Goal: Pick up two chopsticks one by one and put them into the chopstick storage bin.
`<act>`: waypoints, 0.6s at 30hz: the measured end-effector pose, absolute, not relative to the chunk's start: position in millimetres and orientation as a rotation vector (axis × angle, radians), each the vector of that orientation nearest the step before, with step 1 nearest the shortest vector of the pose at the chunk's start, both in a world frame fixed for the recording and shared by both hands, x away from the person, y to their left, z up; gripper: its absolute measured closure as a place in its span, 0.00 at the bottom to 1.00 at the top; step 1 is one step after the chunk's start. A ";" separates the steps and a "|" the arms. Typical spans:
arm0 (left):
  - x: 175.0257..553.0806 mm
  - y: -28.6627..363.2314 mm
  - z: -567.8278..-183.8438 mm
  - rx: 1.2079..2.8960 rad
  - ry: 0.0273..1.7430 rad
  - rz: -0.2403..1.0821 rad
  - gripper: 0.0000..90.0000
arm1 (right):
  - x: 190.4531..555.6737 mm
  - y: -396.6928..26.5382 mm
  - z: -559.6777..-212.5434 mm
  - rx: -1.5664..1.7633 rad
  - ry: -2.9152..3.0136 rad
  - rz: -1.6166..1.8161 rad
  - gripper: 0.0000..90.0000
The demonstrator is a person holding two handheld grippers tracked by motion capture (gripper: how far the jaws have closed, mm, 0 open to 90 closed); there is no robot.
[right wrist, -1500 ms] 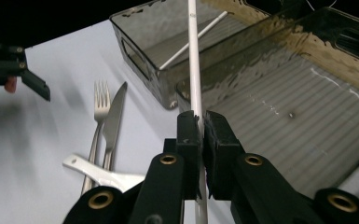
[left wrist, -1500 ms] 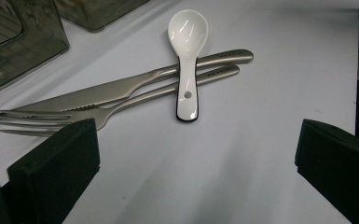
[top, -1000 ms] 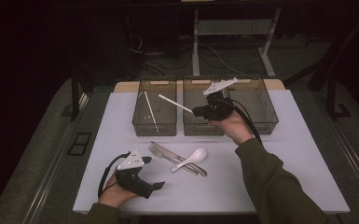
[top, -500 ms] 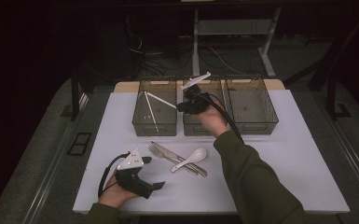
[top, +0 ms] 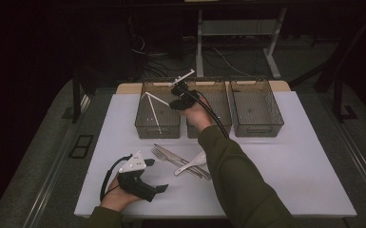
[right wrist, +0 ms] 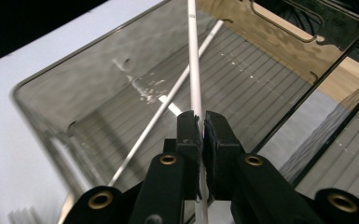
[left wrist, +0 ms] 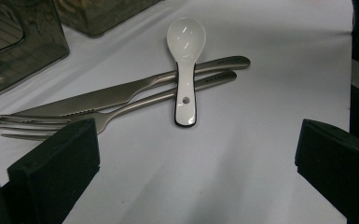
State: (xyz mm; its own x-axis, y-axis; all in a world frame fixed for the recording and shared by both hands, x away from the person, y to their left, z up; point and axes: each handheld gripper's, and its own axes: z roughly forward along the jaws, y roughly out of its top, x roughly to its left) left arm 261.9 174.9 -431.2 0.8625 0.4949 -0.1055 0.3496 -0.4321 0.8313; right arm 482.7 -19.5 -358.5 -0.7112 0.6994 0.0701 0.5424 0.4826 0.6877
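The white stick (right wrist: 194,70) in the right gripper (right wrist: 201,122) looks like smooth, hard plastic. The left bin (top: 158,110) is see-through smoky plastic, shiny, with thin ribs on its floor. The knife (left wrist: 98,97) and fork (left wrist: 74,122) are grey metal with a soft, brushed shine. The spoon (left wrist: 185,56) is white and very glossy, like glazed china. The table cover (top: 285,161) is white, smooth and matt. The black pads (left wrist: 56,158) of the left gripper (left wrist: 198,168) look dull and soft, like foam. A strip of pale wood (right wrist: 345,79) lies at the far edge.
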 end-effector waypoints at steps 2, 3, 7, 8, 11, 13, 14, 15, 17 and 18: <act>262.3 175.0 -431.1 2.067 0.610 0.189 0.00 | 486.6 -15.2 -360.5 1.085 2.504 1.049 0.94; 262.4 174.7 -431.2 2.064 0.611 0.185 0.00 | 488.0 -13.0 -361.7 1.085 2.506 1.044 0.94; 262.6 174.2 -431.4 2.061 0.613 0.181 0.00 | 492.3 -5.2 -366.8 1.099 2.490 1.036 0.94; 262.6 174.2 -431.5 2.060 0.613 0.181 0.00 | 492.8 -3.8 -367.7 1.107 2.485 1.031 0.94; 262.7 173.8 -431.9 2.057 0.616 0.180 0.00 | 493.3 -4.1 -367.1 1.114 2.478 1.052 0.91; 263.0 173.5 -432.2 2.060 0.613 0.182 0.00 | 492.7 -6.0 -364.3 1.114 2.477 1.063 0.89; 263.0 173.3 -432.3 2.060 0.614 0.182 0.00 | 492.1 -7.3 -362.5 1.109 2.478 1.071 0.87; 262.9 173.1 -432.3 2.060 0.614 0.182 0.00 | 491.4 -8.8 -360.4 1.107 2.476 1.075 0.85; 262.7 173.2 -432.1 2.065 0.614 0.181 0.00 | 490.4 -12.7 -356.0 1.115 2.476 1.102 0.82; 262.7 173.3 -432.1 2.066 0.613 0.182 0.00 | 489.7 -14.5 -353.8 1.121 2.481 1.122 0.80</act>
State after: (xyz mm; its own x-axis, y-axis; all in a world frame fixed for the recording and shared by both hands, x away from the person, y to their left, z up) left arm 262.7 173.3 -432.1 0.8637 0.4920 -0.1098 0.3522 -0.4331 0.8297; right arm 489.7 -14.5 -353.8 -0.6938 0.7097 0.1227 0.5608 0.4253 0.7104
